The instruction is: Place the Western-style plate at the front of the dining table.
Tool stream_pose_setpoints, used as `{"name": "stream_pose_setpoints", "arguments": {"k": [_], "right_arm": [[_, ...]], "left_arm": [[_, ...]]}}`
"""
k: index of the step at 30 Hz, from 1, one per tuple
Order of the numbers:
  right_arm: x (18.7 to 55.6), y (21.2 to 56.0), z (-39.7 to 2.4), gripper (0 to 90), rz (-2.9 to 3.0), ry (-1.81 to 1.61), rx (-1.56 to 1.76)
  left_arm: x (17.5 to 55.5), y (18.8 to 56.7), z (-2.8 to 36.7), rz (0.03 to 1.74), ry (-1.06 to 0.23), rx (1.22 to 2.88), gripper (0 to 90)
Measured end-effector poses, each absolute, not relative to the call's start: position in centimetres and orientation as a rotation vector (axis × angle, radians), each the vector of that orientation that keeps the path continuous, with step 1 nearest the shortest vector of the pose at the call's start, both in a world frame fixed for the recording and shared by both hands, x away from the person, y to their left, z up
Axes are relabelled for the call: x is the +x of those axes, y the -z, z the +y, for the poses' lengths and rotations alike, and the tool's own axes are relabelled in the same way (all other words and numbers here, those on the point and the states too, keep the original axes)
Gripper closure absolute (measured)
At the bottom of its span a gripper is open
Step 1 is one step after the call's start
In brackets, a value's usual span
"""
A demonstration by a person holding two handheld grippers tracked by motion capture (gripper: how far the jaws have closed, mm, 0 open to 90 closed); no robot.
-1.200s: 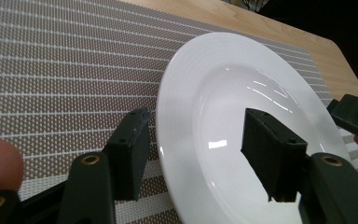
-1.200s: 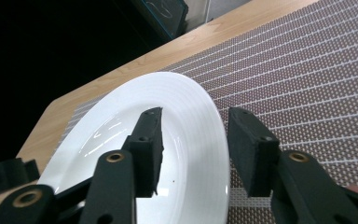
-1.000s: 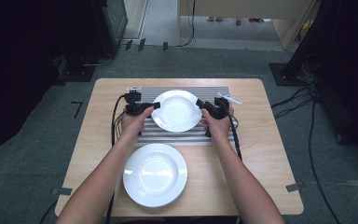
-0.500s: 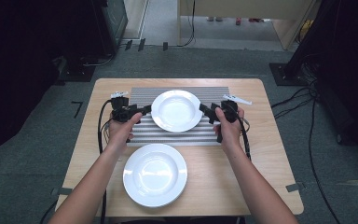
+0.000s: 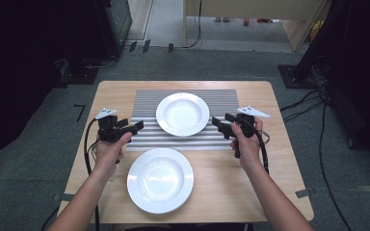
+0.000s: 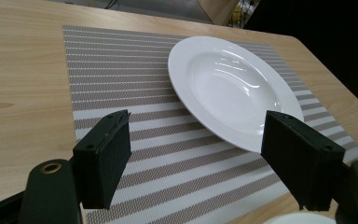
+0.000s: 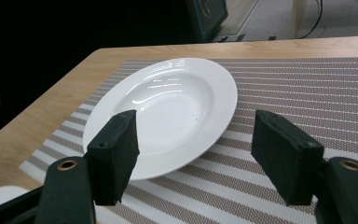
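Far plate (image 5: 182,113) resting flat on striped placemat (image 5: 147,134), roughly centred on it, free of both grippers. Left gripper (image 5: 136,128) just off placemat's left edge, jaws spread, nothing between them; jaws have just been opening. Right gripper (image 5: 218,124) over placemat's right part, near the far plate's rim but clear of it, jaws likewise spread and empty, also just been opening. Second plate (image 5: 160,179) on bare tabletop (image 5: 279,163), just on the person's side of placemat, untouched.

Step judged: release after setting far plate on placemat, complete. Next move probably toward second plate: both grippers to drop to either side of its rim, jaws wide enough to straddle the thin edge, then pinch evenly before lifting.
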State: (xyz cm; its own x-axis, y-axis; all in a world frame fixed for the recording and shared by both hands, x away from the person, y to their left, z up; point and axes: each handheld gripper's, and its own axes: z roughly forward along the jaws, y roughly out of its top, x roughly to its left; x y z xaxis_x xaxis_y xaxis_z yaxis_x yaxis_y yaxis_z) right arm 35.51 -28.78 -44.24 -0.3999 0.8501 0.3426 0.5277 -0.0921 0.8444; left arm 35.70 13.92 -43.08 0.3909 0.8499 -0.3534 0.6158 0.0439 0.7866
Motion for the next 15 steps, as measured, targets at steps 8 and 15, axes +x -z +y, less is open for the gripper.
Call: {"name": "stream_pose_setpoints", "arguments": {"k": [8,15], "right_arm": [[33.1,44.0,-30.4,30.2,1.879,-1.486,1.481],[31.3,44.4,-31.9,29.9,1.877,-1.468,1.48]], "left_arm": [[33.0,42.5,15.4,1.29,-0.327,1.652,23.9],[30.6,42.7,15.9,1.273,-0.321,1.655,23.9]]}}
